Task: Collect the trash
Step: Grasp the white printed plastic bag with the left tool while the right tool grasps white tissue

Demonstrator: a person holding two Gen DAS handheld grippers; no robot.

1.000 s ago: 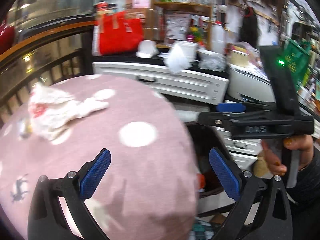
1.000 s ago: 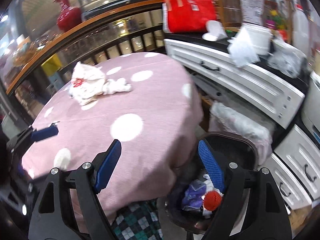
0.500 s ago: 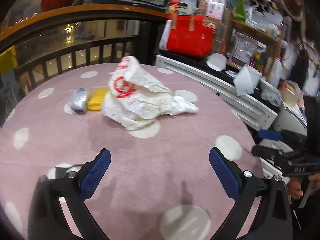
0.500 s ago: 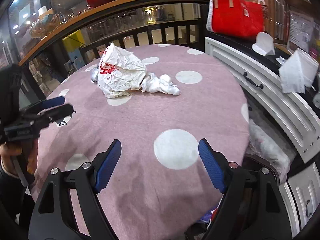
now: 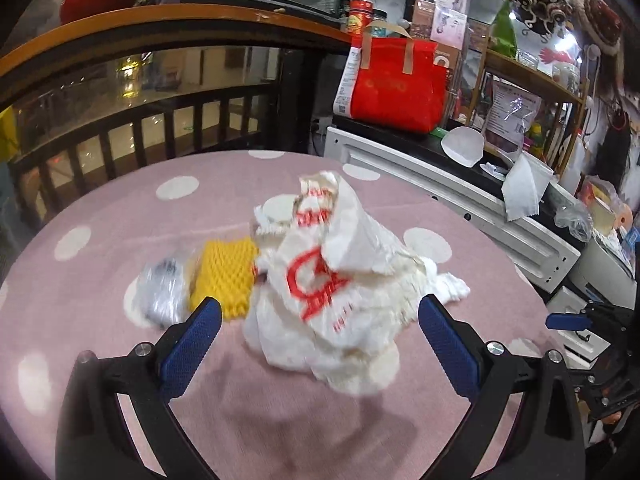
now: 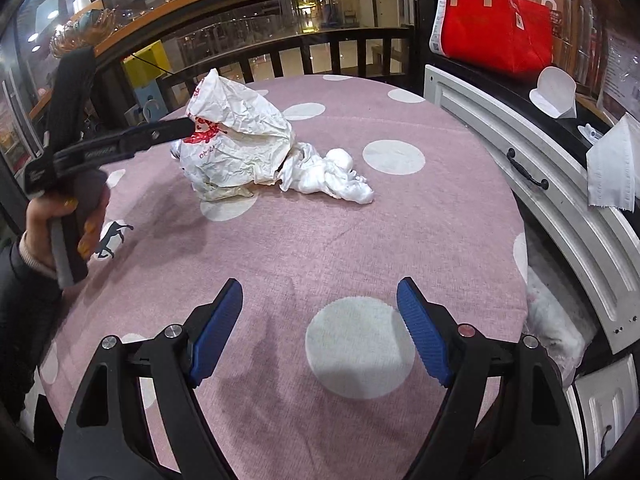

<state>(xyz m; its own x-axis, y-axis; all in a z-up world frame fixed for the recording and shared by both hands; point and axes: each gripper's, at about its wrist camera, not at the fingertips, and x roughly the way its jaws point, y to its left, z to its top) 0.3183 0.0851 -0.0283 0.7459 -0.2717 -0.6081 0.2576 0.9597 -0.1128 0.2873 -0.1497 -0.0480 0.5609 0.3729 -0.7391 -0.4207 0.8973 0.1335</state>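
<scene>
A crumpled white paper bag with red print (image 5: 332,276) (image 6: 236,144) lies on the round pink polka-dot table (image 6: 320,240). A white crumpled tissue (image 6: 332,176) lies against its right side. A yellow foam net (image 5: 224,276) and a silvery wrapper (image 5: 164,292) lie to the bag's left. My left gripper (image 5: 316,344) is open and empty, its jaws straddling the bag's near side just above the table. Its tip shows at the bag in the right wrist view (image 6: 176,130). My right gripper (image 6: 320,328) is open and empty over the table's near part.
A white drawer cabinet (image 6: 532,168) runs along the table's right edge, with a red bag (image 5: 396,84), a tissue (image 5: 524,192) and small items on top. A dark railing (image 5: 140,128) stands behind the table. A white bag (image 6: 552,320) sits below the table's right edge.
Both grippers swung left from the trash bin onto the table. The left gripper has closed in on the paper bag, which now sits between its jaws. Both stayed open.
</scene>
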